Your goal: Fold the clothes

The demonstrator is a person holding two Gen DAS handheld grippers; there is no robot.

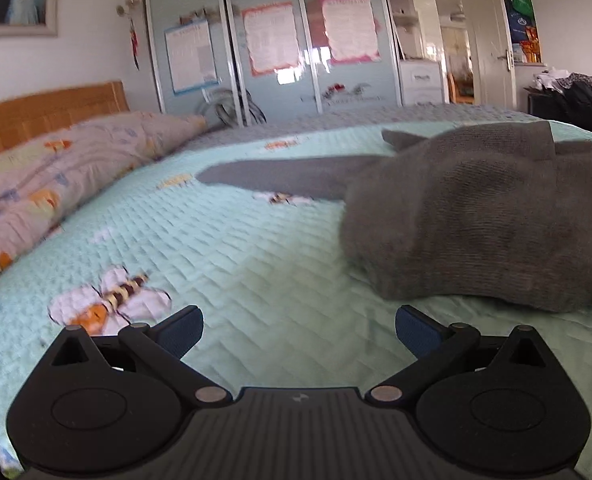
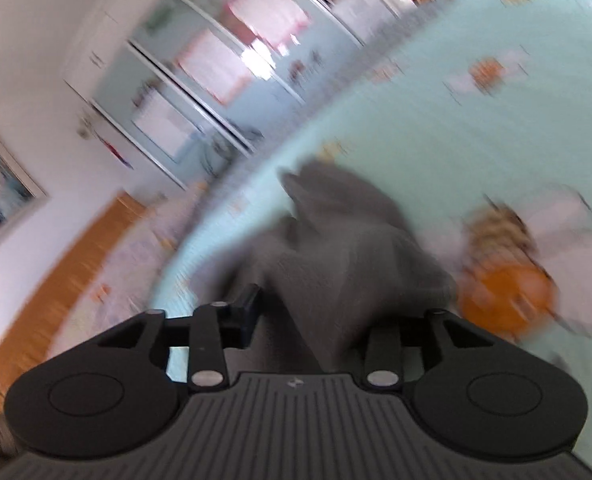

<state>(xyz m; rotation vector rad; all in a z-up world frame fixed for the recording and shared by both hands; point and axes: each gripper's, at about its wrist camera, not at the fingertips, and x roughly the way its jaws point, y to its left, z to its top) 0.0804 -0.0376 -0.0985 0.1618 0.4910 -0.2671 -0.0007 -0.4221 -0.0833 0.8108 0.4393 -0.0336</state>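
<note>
While your left gripper (image 1: 299, 334) hangs low over the mint quilt (image 1: 232, 248) with its blue pads spread wide and nothing between them, the grey knit garment (image 1: 476, 216) lies bunched in a heap just ahead and to its right, one sleeve (image 1: 280, 176) trailing flat across the quilt toward the pillow (image 1: 56, 172). The rest of the garment is mounded, with a pointed corner sticking up at the back.

In the right wrist view your right gripper (image 2: 316, 320) has grey cloth (image 2: 344, 248) running down between its fingers, and the jaws stand narrowed on it, so you appear to be gripping a fold of the garment. That view is tilted and badly blurred, so I cannot tell which part you hold, hem or shoulder or sleeve.

I judge that you are mid-handling: the heap fits either a garment being gathered and lifted to spread flat, or one being drawn over itself in a fold. The pictures do not settle which.

Whichever it is, the next move calls for your free left gripper to take a second hold on the knit, and the near edge of the heap is closest. Soft knit sags and stretches, so pinch a real thickness of cloth, not a loose thread, and keep both holds level.
</note>
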